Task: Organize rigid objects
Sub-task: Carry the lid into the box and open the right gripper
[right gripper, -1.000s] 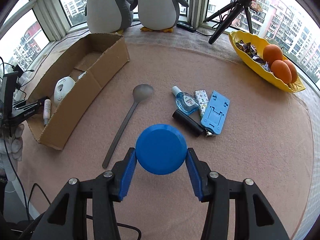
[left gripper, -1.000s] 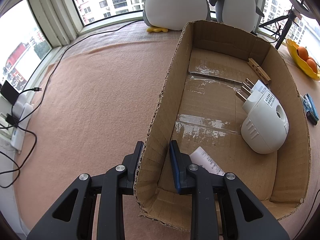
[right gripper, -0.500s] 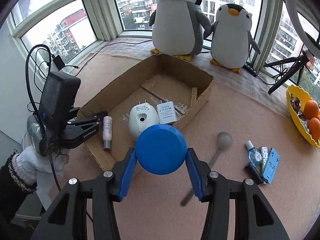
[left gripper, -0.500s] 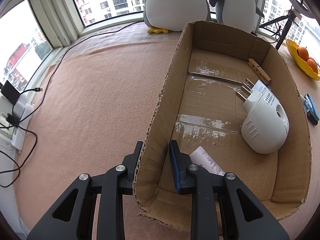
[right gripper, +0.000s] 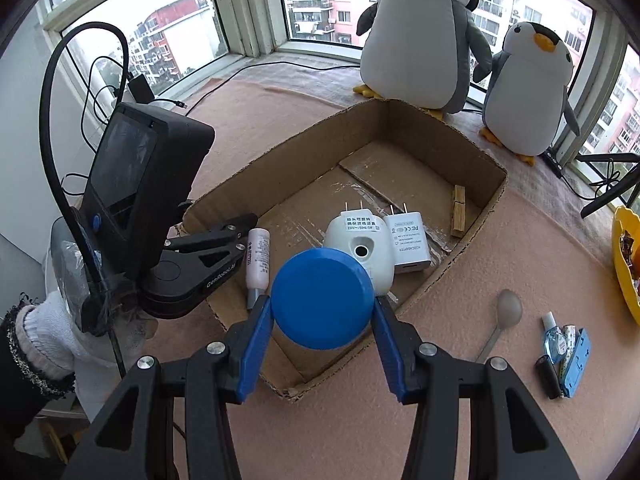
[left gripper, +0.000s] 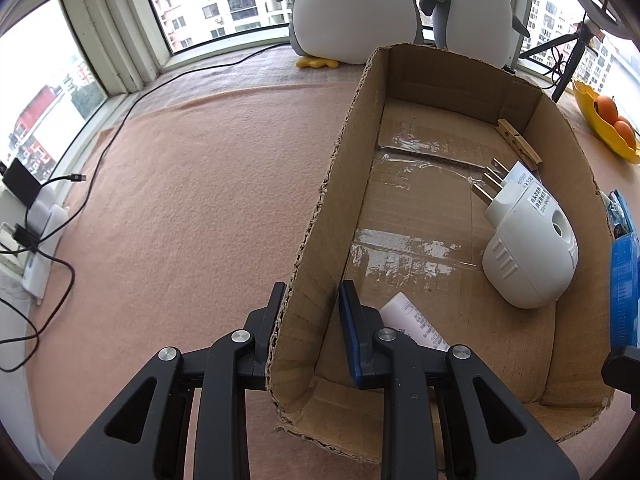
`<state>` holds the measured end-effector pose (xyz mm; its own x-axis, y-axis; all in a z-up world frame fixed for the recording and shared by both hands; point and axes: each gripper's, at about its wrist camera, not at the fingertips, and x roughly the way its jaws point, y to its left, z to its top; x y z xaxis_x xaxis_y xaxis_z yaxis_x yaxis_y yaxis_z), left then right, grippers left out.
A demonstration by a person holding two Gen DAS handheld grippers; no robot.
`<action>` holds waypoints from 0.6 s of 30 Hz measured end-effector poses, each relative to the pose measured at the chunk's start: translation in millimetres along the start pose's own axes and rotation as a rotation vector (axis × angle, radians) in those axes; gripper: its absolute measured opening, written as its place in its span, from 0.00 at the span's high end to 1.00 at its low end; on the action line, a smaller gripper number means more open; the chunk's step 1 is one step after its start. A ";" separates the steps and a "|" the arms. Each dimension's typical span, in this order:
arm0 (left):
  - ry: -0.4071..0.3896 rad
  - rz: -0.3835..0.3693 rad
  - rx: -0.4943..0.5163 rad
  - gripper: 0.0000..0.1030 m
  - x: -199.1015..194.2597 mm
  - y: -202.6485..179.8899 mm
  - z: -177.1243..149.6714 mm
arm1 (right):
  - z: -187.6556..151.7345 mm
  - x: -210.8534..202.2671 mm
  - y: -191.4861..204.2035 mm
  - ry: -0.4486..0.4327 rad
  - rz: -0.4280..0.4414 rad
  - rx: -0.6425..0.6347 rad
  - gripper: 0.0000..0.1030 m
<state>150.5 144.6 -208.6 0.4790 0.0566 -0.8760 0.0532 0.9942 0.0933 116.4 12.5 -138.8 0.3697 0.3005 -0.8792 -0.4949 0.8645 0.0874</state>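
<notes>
My left gripper (left gripper: 312, 292) is shut on the near left wall of the open cardboard box (left gripper: 352, 120), one finger inside and one outside. From the right wrist view it (right gripper: 244, 236) clamps the box's (right gripper: 476, 236) left end. My right gripper (right gripper: 322, 308) is shut on a round blue lid (right gripper: 322, 298), held above the box's near corner. On the box floor lie a white plug-in device (right gripper: 360, 248), a white charger (right gripper: 408, 240), a wooden clothespin (right gripper: 458, 216) and a small white tube (right gripper: 256, 260).
On the pink cloth right of the box lie a metal spoon (right gripper: 504, 316), a small blue bottle (right gripper: 554, 338), a blue stand (right gripper: 576, 364) and a black cylinder (right gripper: 548, 376). A yellow fruit bowl (right gripper: 624, 260) sits far right. Two plush penguins (right gripper: 420, 40) stand behind the box. Cables run along the left window sill.
My right gripper has carried the blue lid leftward, from above the spoon and loose items to above the box's near corner. The left gripper and the box have stayed still.
</notes>
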 end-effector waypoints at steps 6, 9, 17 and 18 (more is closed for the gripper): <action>0.000 0.001 0.001 0.77 0.1 0.3 -0.1 | 1.7 2.7 2.9 -0.001 0.001 -0.003 0.56; -0.001 0.000 0.001 0.77 0.1 0.2 -0.3 | 2.6 3.8 3.4 0.000 0.001 -0.002 0.55; -0.001 0.005 0.005 0.77 -0.2 -0.2 -0.5 | 3.4 -2.5 -1.6 -0.018 0.004 0.022 0.48; -0.001 0.006 0.006 0.78 0.0 -0.2 -0.3 | 3.1 -3.5 -2.6 -0.020 0.005 0.026 0.48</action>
<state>150.2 144.4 -208.7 0.4804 0.0620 -0.8749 0.0556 0.9933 0.1009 118.8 10.4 -134.5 0.3827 0.3128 -0.8693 -0.4767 0.8729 0.1042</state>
